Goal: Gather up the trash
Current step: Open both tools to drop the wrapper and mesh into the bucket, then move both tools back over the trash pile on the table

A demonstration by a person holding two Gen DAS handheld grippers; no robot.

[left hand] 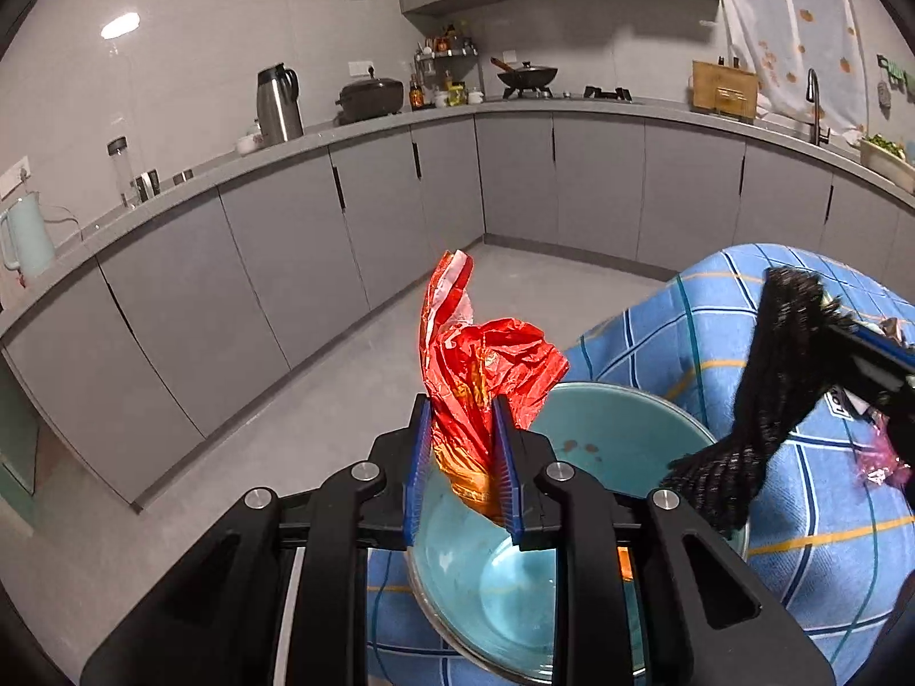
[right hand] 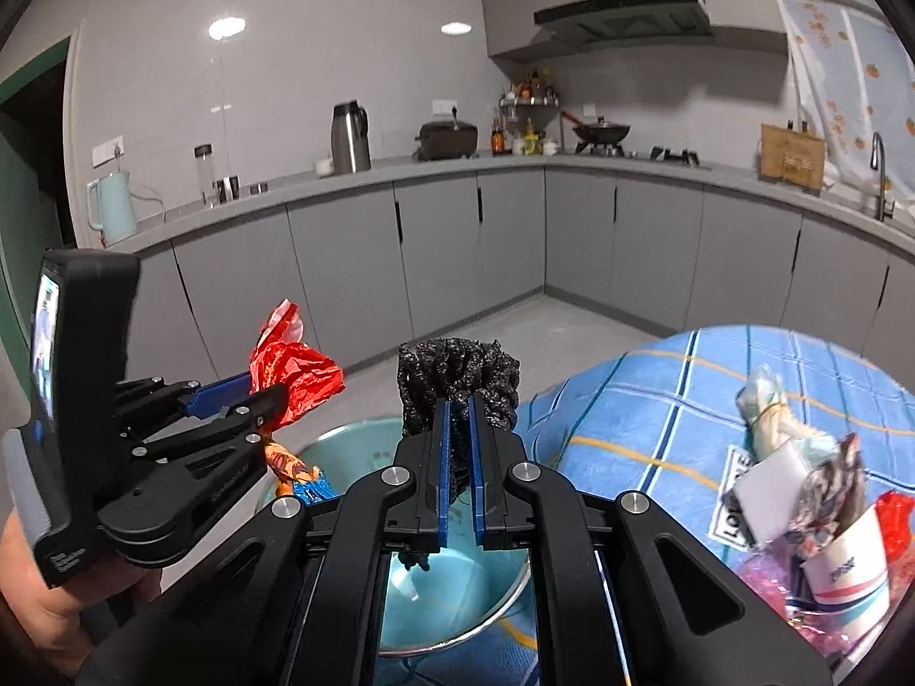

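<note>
**Both grippers carry trash over the teal bowl**

The left gripper (left hand: 462, 457) has its jaws only a little way apart, pressed on a crumpled red and orange plastic wrapper (left hand: 486, 377). Most of the wrapper stands up and fans out beyond the jaw tips, while its orange tail hangs below them into the teal bowl (left hand: 623, 429). That placement reads as deliberate: the bowl sits directly under the jaws, so it looks like the collecting vessel, and a release here would likely drop the wrapper inside.

The right gripper (right hand: 459, 457) has its jaws almost fully closed on a black, glittery, mesh-like scrap (right hand: 457, 377). The scrap bunches above the jaw tips, with a thin strand trailing beneath them toward the same bowl. It is pinched tightly because the material is thin and limp; a looser hold would probably let it slide out.

The bowl rests on a surface covered with a blue checked cloth (right hand: 657, 400). To the right of the right jaws, well apart from them, more trash waits on the cloth: a paper cup (right hand: 846, 566), crumpled wrappers and a pale twisted bag (right hand: 772, 417), not yet collected.
</note>
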